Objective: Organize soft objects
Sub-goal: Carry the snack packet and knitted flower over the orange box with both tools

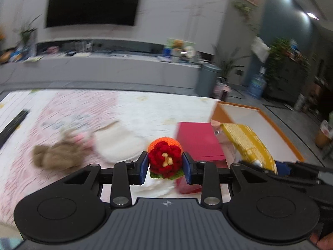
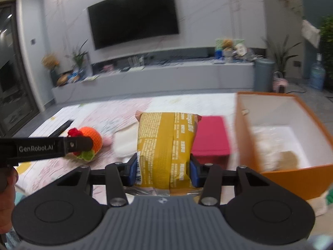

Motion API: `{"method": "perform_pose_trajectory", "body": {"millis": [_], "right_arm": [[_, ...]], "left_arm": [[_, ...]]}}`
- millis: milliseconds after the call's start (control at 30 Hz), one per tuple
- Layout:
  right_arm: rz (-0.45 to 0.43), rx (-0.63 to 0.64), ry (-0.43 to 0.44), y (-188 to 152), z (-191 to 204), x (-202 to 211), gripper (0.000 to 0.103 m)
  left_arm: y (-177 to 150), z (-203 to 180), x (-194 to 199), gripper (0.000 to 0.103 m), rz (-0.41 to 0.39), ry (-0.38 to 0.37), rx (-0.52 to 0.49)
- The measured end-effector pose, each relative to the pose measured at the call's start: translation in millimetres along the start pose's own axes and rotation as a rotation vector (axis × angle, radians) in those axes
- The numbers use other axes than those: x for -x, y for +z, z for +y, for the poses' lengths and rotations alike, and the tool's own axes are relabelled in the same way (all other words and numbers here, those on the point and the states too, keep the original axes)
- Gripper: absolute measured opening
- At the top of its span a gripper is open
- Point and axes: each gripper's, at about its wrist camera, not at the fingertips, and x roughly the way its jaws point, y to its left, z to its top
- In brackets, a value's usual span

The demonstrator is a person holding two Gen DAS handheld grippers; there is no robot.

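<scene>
- The left wrist view alone shows a brown plush toy and a white soft pad lying side by side on the pink-patterned cloth, left of the gripper; both are blurred.
- The right wrist view alone looks into the orange box: its white inside holds pale and tan things, too blurred to name. The left view catches only the box's rim and near wall.
- The red flat box lies on the cloth between the soft items and the orange box, seen in both views.
- The left gripper has its blue pads pressed to both sides of the crocheted orange flower toy, jaws narrowed to the toy's width. The right view shows it from the side, the toy held above the cloth.
- The right gripper is closed about halfway onto the yellow snack packet, which stands upright between the pads, just left of the orange box.
- In the left view the same packet leans near the orange box's edge, next to the red flat box.
</scene>
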Motion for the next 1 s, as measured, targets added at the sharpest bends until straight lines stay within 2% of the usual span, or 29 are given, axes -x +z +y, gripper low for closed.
{"method": "perform_pose_trajectory", "body": {"millis": [267,467,733,1000], "right_arm": [[-0.042,-0.024,-0.13,18,-71,24,0.047],[-0.025,-0.059,-0.207,34,-129,22,0.047],[0.081,-0.076,-0.216,52,-190,-4,0.047],[0.217,-0.102,-0.199,49,-228,-43,0.047]], "left_arm": [[18,-73,-34,0.038,0.007,-0.132,-0.15],[32,-119,-62,0.038,0.024,-0.213,-0.247],[40,-171,-95,0.038,0.071,-0.287,-0.369],[31,-203,-125,0.038,0.182,-0.333,-0.484]]}}
